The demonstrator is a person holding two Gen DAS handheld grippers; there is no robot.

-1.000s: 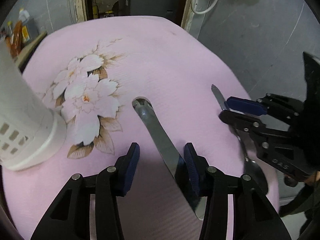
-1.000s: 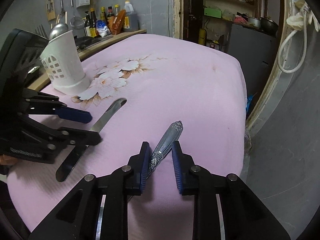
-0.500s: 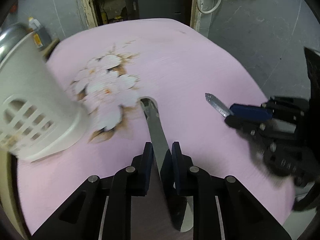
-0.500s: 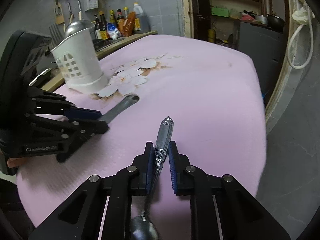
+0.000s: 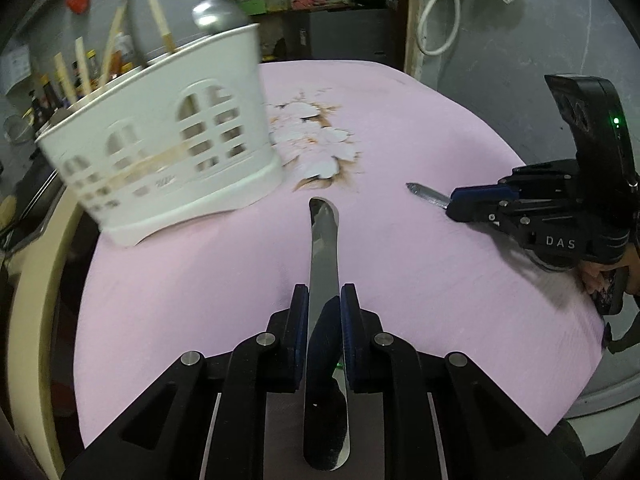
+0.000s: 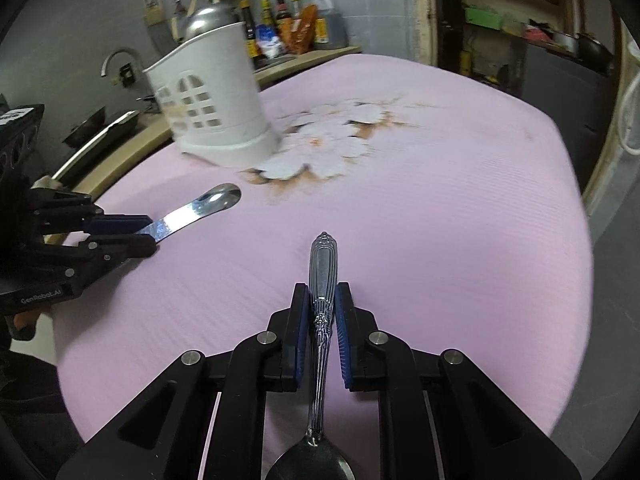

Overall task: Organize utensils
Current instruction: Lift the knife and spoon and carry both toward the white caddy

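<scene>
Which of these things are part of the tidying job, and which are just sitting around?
Part of the job:
- knife, in the left hand-held gripper
- spoon, in the right hand-held gripper
- white holder

Just lying about:
- bottles on the back counter
- white cable on the wall

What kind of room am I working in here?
Most likely a home kitchen: sauce bottles along a counter, a tap, and a white utensil caddy on a pink floral-clothed table.
</scene>
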